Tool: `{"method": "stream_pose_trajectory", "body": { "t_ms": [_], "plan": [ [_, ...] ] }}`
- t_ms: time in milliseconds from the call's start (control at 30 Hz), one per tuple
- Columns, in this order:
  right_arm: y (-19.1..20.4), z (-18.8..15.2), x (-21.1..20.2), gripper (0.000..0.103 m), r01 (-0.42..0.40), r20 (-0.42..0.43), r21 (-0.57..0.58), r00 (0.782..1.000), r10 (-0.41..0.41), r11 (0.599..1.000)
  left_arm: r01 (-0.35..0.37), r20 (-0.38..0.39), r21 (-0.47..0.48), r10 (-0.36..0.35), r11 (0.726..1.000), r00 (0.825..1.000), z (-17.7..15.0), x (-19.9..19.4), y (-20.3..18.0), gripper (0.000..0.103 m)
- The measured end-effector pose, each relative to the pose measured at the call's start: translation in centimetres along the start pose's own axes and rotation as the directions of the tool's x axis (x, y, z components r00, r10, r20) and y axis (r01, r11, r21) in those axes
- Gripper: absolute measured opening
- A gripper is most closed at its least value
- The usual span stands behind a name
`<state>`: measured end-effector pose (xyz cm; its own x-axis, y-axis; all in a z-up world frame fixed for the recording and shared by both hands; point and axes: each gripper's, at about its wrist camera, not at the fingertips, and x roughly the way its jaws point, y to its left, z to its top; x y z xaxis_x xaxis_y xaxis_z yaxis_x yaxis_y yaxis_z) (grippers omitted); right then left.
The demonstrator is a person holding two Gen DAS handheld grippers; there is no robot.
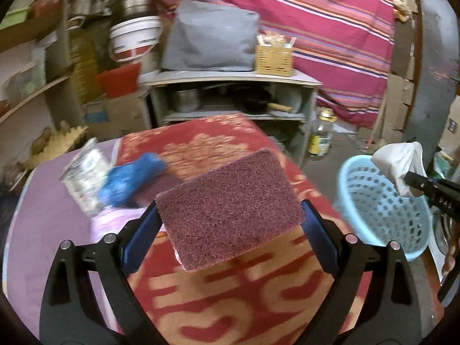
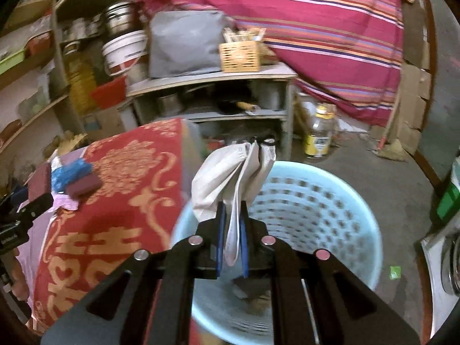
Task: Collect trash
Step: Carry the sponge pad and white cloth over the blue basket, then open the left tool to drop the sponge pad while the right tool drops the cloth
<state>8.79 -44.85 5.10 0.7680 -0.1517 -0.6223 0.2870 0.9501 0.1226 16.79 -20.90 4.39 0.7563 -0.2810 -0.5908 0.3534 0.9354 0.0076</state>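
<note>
Maroon scouring pad (image 1: pixel 230 207) clamped in left gripper (image 1: pixel 230 215) above red cloth (image 1: pixel 244 302), not yet binned; blue wrapper (image 1: pixel 129 181) left behind. White paper (image 2: pixel 230 178) pinched in right gripper (image 2: pixel 232 244) over blue basket (image 2: pixel 330 201), ready for dropping.

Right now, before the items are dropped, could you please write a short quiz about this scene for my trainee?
1. True or false: the left hand-held gripper holds a maroon scouring pad.
2. What does the right hand-held gripper grip? A) a blue sponge B) a white crumpled paper C) a glass jar
3. Fill in: the right hand-held gripper is above the light blue ____.

Key: 1 true; 2 B; 3 basket
</note>
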Motion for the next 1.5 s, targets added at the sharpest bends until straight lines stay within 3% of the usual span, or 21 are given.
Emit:
{"method": "stream_pose_trajectory", "body": {
  "t_ms": [400,700,933,1333,1500],
  "plan": [
    [-7.1,-1.0,-0.5,0.009,0.087,-0.017,0.035,0.996,-0.086,0.996,0.152,-0.016,0.106,-0.151,0.983,0.988,0.9,3.2,-11.5,0.091],
    [-10.1,-1.8,0.0,0.010,0.112,-0.045,0.067,0.993,-0.109,0.991,0.208,-0.068,0.171,-0.199,0.963,0.978,0.0,6.0,-17.3,0.091],
    [-10.1,-1.9,0.4,0.010,0.112,-0.057,0.056,0.992,-0.109,0.992,0.249,-0.091,0.166,-0.236,0.954,0.967,0.0,6.8,-17.9,0.093],
    [-9.1,-1.8,0.7,0.010,0.106,-0.059,0.043,0.993,-0.103,0.993,0.214,-0.060,0.139,-0.208,0.967,0.976,0.7,5.7,-15.9,0.097],
    [-8.4,-1.6,1.0,0.010,0.102,-0.063,0.035,0.993,-0.100,0.994,0.161,-0.033,0.126,-0.158,0.979,0.987,0.8,4.9,-13.7,0.097]
  ]
}}
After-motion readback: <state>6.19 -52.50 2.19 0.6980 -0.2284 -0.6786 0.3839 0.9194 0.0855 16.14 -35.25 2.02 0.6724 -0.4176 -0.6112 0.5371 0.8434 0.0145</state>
